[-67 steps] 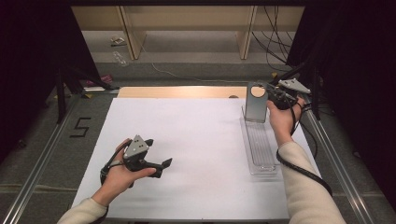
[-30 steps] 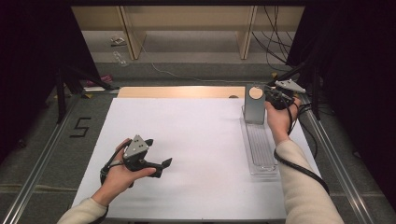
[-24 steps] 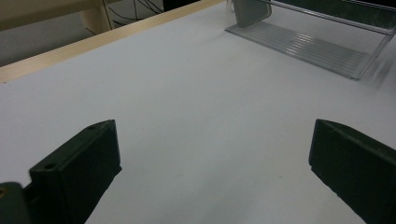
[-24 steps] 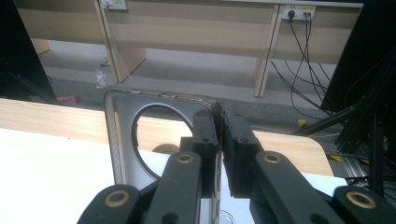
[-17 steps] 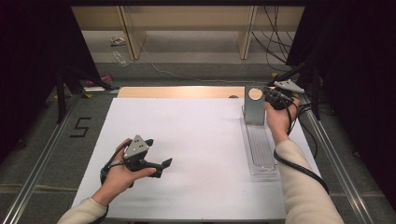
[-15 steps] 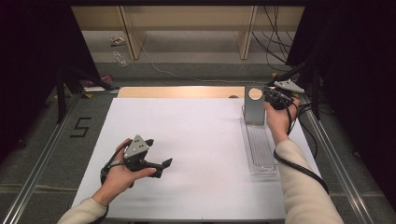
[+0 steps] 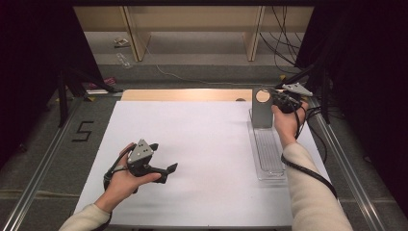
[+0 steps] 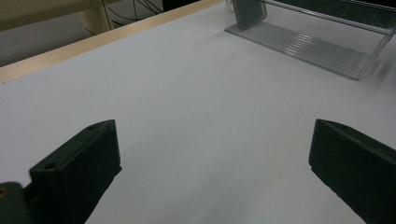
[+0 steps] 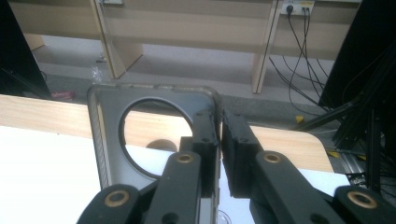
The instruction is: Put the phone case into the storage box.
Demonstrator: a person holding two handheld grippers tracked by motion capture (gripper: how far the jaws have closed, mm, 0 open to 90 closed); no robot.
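Pinching a flat grey plate (image 9: 109, 154) (round-holed), right gripper (image 9: 218, 135) clamps; left gripper (image 8: 212, 182) gapes empty.

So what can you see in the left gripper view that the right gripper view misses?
Left gripper view: its open jaws over bare white tabletop, plus the clear ribbed tray lying flat. Right gripper view: jaws pinched on the edge of the upright grey plate with a round hole, and the room's cables behind. Shared: the plate, the white tabletop and the table's wooden edge.

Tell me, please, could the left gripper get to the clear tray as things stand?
Probably yes: the left gripper is open, and bare white table lies between it and the clear tray. The right gripper grips only the grey plate at the tray's far end.
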